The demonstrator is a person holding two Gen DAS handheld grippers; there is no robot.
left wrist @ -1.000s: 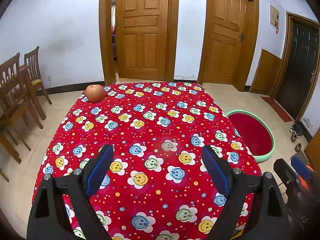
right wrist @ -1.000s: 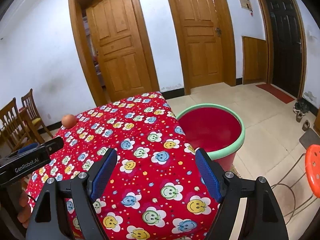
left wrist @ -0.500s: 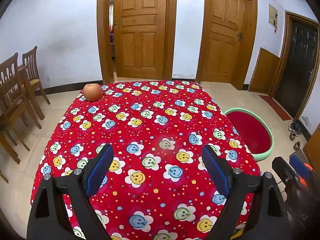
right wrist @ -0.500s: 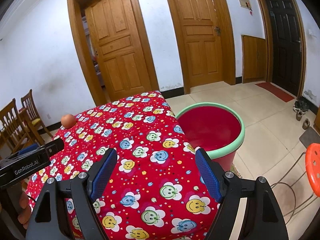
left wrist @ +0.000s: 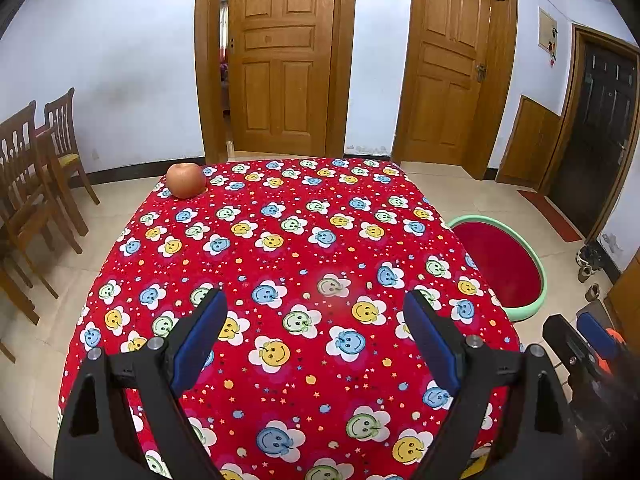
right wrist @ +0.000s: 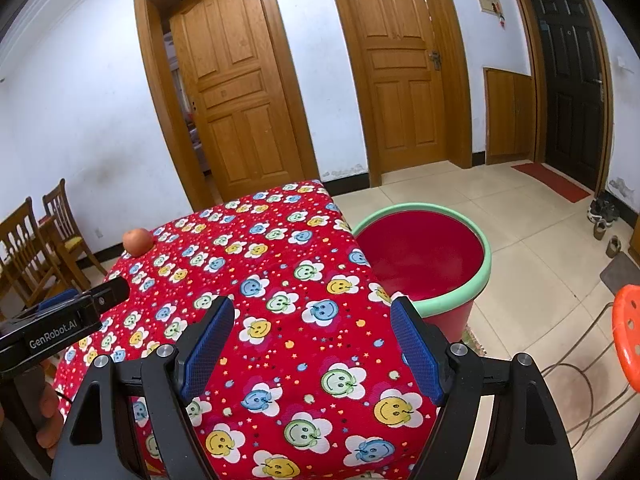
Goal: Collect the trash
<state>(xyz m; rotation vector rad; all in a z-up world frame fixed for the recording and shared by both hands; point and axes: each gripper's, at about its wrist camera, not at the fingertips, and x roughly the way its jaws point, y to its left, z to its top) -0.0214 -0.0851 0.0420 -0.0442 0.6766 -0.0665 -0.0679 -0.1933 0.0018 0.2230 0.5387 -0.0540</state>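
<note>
Red bucket (right wrist: 424, 256) beside the counter (left wrist: 296, 264), nothing visible inside.
My left gripper (left wrist: 316, 336) and right gripper (right wrist: 312, 340) are spread wide, holding nothing; apple (left wrist: 186, 180) on far corner.

I see white walls (left wrist: 120, 60), a pale tiled floor (right wrist: 540, 240), two panelled wooden doors (left wrist: 284, 68), the left one ajar, and a dark door (right wrist: 572, 80) at right. Wooden chairs (left wrist: 36, 176) stand by the left wall; an orange stool (right wrist: 626, 332) sits far right.

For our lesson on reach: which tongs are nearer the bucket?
Right. The right tongs hang over the table edge beside the bucket; the left tongs sit further in over the table, away from it.
</note>
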